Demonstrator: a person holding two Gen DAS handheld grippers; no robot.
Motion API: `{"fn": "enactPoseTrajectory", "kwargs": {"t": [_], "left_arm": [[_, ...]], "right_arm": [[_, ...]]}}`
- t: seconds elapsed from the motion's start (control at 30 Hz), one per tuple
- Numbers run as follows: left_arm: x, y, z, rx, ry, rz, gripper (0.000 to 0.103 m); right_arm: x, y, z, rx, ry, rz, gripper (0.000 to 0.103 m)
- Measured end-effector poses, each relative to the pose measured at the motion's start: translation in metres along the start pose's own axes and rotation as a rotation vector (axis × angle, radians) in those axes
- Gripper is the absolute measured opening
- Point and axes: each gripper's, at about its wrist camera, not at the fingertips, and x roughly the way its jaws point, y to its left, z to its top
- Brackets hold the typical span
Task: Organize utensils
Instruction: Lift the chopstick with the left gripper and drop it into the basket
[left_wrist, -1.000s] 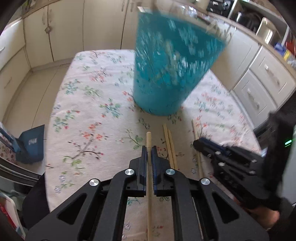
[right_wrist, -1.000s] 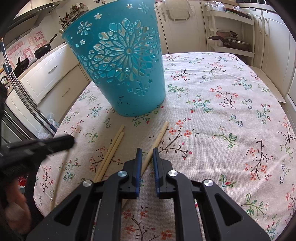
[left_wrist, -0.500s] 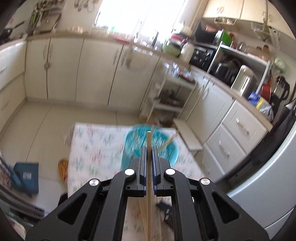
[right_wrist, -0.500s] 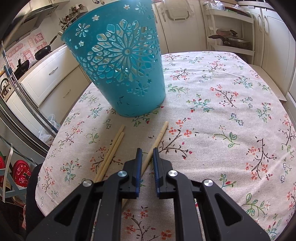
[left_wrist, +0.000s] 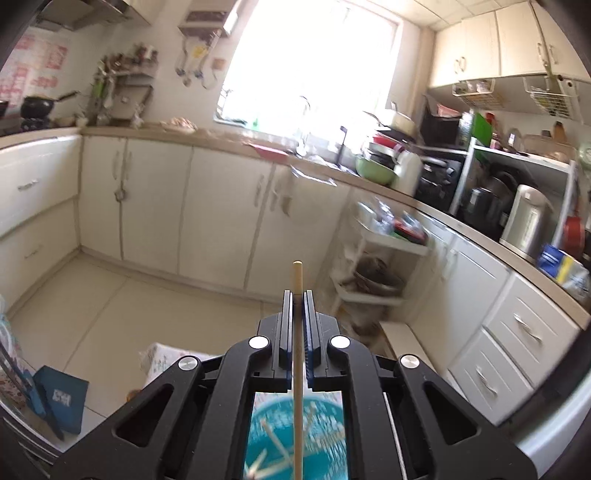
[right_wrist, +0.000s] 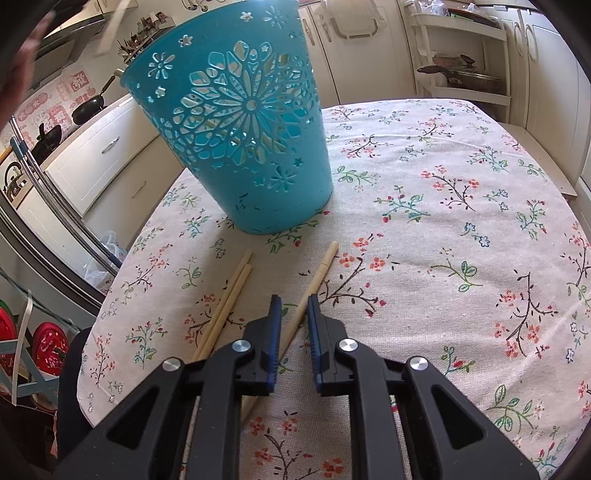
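Now | teal bin (left_wrist: 295, 439): chopsticks inside | left tongs (left_wrist: 297, 295): gripping chopstick (left_wrist: 297, 354) | right tongs (right_wrist: 293, 301): opening, astride tabletop chopstick (right_wrist: 317, 277)

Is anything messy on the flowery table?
Yes. Three chopsticks lie loose on the tablecloth beside the blue basket: a pair side by side and a single one, askew from the pair, between the right gripper's opening jaws.

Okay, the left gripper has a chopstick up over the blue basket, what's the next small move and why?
Probably tip the left gripper downward and lower its chopstick into the blue basket: the stick is clamped between shut jaws, the basket's open mouth lies directly beneath, and other chopsticks already sit inside.
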Motion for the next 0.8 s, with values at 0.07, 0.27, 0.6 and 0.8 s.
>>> {"fn": "enactPoseTrajectory", "kwargs": {"t": [0.07, 0.27, 0.6, 0.8], "left_arm": [[0.015, -0.003, -0.005, -0.006, -0.011, 0.032, 0.005], [0.048, -0.002, -0.038, -0.007, 0.011, 0.094, 0.005], [0.040, -0.003, -0.087, 0.156, 0.108, 0.143, 0.026], [-0.022, 0.033, -0.093, 0.129, 0.018, 0.236, 0.065]], "right_arm": [[0.000, 0.000, 0.000, -0.003, 0.000, 0.003, 0.017], [0.000, -0.001, 0.000, -0.002, 0.001, 0.011, 0.019], [0.000, 0.000, 0.000, -0.006, 0.001, 0.014, 0.021], [0.000, 0.000, 0.001, -0.011, 0.001, 0.015, 0.022]]}}
